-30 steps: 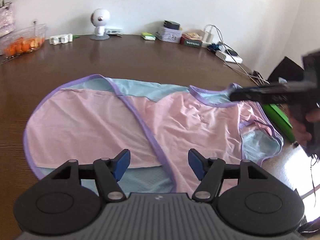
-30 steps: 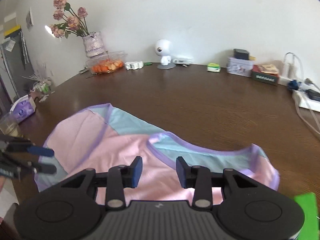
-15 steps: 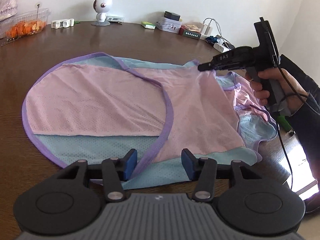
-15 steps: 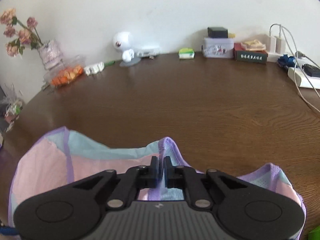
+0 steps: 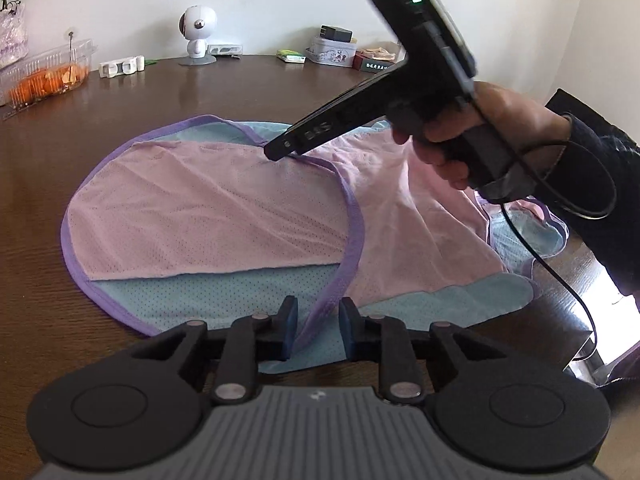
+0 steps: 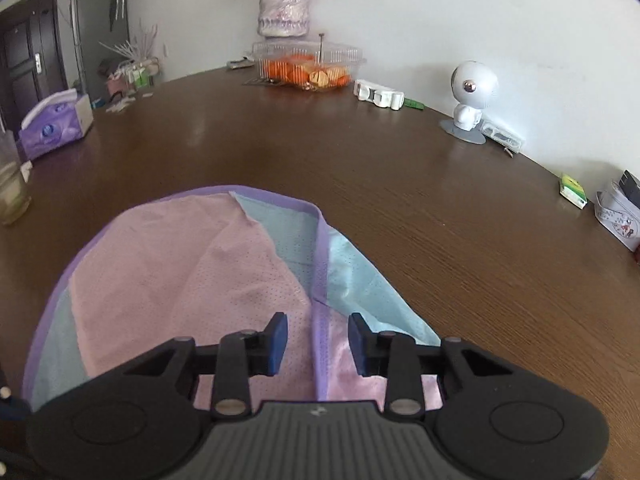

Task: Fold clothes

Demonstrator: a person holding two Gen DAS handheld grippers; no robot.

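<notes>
**Garment half folded on the worktop**

A pink and blue garment with purple trim lies on the brown worktop, one side turned over the middle. The left hand-held gripper is closing, the purple hem between its pads with a gap left. The right hand-held gripper is opening above the trim, holding nothing.

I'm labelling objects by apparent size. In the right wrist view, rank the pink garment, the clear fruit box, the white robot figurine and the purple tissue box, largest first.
1. pink garment, though it lies nearest the camera.
2. clear fruit box.
3. purple tissue box.
4. white robot figurine.
The last two look close; I would not rank them firmly.
</notes>
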